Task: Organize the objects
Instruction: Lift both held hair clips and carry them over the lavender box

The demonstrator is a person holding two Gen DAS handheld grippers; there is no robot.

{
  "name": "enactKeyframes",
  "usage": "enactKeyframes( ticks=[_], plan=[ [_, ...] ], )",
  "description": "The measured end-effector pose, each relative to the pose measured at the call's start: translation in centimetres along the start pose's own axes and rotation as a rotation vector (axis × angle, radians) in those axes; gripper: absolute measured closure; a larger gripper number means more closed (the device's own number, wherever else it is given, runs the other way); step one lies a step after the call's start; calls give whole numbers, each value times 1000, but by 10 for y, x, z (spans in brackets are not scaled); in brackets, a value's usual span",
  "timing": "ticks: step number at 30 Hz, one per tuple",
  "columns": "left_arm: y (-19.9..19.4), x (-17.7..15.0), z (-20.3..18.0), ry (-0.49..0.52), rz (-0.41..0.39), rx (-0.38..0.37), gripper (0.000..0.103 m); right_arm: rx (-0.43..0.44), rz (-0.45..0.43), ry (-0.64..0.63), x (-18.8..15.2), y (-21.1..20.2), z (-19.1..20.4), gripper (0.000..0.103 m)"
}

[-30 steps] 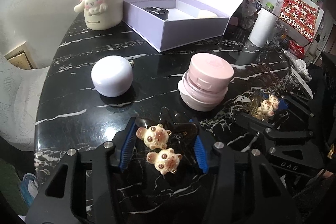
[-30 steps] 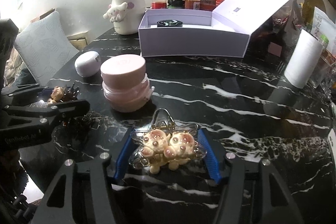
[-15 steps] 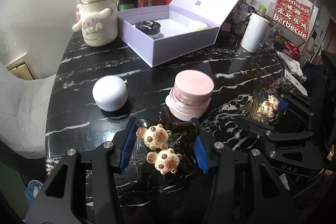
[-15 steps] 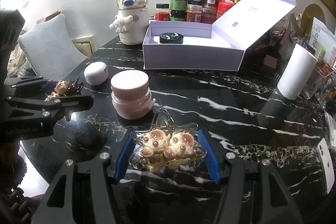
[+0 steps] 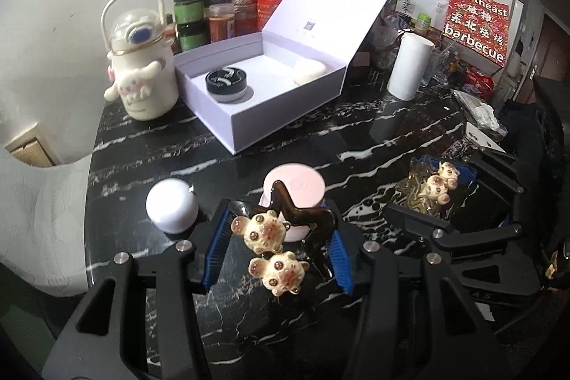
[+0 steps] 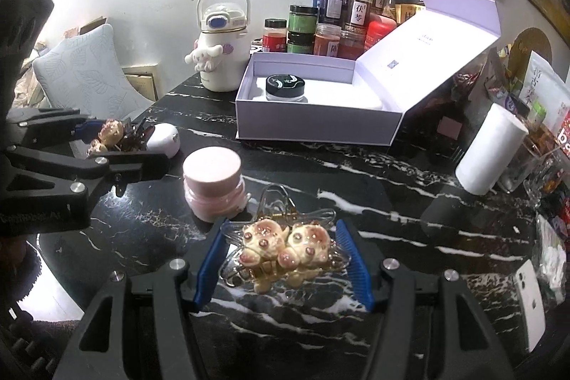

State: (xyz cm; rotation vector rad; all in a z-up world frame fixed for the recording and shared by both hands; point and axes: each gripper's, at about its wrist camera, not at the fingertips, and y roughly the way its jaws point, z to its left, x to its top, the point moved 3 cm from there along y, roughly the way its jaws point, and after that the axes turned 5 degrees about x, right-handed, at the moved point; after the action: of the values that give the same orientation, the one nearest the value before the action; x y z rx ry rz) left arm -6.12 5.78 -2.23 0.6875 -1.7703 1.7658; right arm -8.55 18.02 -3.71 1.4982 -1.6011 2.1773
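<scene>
My left gripper point(image 5: 276, 246) is shut on a dark brown star hair clip point(image 5: 306, 219) with two cream bear charms, held above the black marble table point(image 5: 320, 138). My right gripper point(image 6: 283, 255) is shut on a clear star hair clip point(image 6: 281, 244) with two bear charms; it also shows in the left wrist view point(image 5: 436, 186). An open lilac box point(image 5: 270, 95) stands at the back, holding a black jar point(image 5: 226, 82) and a white item point(image 5: 309, 71). A pink jar point(image 6: 213, 182) and a white round case point(image 5: 171, 209) sit on the table below the grippers.
A white cartoon-dog bottle point(image 5: 139, 70) stands left of the box. Several spice jars point(image 6: 331, 24) line the wall behind it. A white cylinder point(image 6: 490, 154) and cluttered packets stand at the right. A white phone point(image 6: 530, 301) lies near the right edge. A cushion point(image 6: 85, 77) is at the left.
Both grippers have risen well above the table with their clips still held. The box interior now shows from higher up, and the jars look smaller and farther below.
</scene>
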Motion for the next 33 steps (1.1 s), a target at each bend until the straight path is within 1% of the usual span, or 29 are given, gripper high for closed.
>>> enactKeyframes(
  ticks=[6, 16, 25, 33],
  plan=[
    [-3, 26, -7, 41, -26, -11, 55, -10, -3, -2, 14, -1, -14, 41],
    [8, 63, -17, 111, -41, -18, 55, -43, -18, -52, 40, 0, -36, 41],
    [24, 91, -20, 138, -42, -21, 55, -51, -37, -92, 65, 8, -48, 41],
    [43, 109, -18, 149, -29, -32, 55, -45, -41, -91, 80, 23, -59, 41]
  ],
)
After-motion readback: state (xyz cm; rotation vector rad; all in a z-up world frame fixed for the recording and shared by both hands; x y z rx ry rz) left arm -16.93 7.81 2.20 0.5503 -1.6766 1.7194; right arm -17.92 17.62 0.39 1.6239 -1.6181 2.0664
